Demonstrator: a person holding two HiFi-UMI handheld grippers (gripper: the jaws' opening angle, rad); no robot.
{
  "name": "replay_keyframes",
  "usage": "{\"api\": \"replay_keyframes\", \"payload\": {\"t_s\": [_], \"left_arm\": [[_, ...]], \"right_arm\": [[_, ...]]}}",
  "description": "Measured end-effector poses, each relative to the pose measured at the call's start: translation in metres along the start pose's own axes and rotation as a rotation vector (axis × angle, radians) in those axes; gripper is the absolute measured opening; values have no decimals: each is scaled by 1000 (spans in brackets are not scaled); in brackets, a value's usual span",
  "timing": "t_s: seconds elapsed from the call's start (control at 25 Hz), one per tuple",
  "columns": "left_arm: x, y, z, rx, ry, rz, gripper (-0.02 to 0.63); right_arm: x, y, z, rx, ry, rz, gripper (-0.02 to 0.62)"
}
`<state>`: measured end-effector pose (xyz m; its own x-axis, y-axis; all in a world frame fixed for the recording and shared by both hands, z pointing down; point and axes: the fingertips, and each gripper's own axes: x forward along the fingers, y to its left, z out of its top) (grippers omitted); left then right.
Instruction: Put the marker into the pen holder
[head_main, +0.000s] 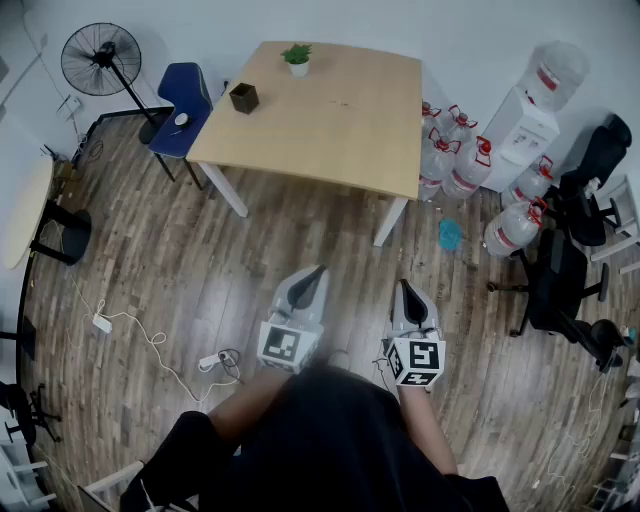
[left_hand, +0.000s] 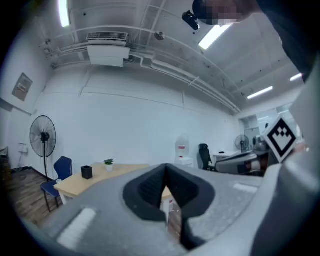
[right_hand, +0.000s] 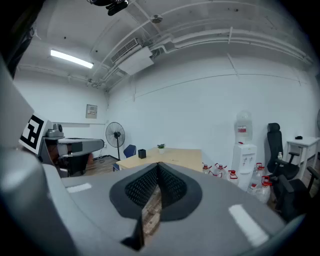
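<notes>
Both grippers are clenched with nothing between the jaws: the left gripper (head_main: 319, 271) and the right gripper (head_main: 404, 286) are held side by side over the wooden floor (head_main: 200, 260), well apart from the table (head_main: 330, 140). The black pen holder (head_main: 244, 97) stands near the table's left edge; the marker (head_main: 345, 103) is only a thin dark streak near its middle

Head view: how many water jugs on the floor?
6 water jugs: four clustered between the table and dispenser, two nearer the black office chair. They overlap; more may be hidden.
</notes>
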<state>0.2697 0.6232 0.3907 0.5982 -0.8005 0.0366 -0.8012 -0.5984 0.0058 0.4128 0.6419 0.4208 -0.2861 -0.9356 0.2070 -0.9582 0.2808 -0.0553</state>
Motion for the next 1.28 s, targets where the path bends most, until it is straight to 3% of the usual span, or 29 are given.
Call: {"api": "replay_keyframes", "payload": {"t_s": [0.36, 0.6, 0.96, 1.28], "left_arm": [[-17, 8, 6, 21, -12, 41, 3], [-14, 3, -8, 28, 13, 45, 3], [22, 22, -14, 6, 10, 55, 3], [79, 69, -12, -14, 18, 39, 3]], "right_arm": [[-4, 5, 6, 33, -41, 5, 3], [3, 7, -23, 62, 4, 53, 3], [40, -13, -21, 66, 20, 57, 3], [98, -28, -15, 53, 74, 40, 3]]}}
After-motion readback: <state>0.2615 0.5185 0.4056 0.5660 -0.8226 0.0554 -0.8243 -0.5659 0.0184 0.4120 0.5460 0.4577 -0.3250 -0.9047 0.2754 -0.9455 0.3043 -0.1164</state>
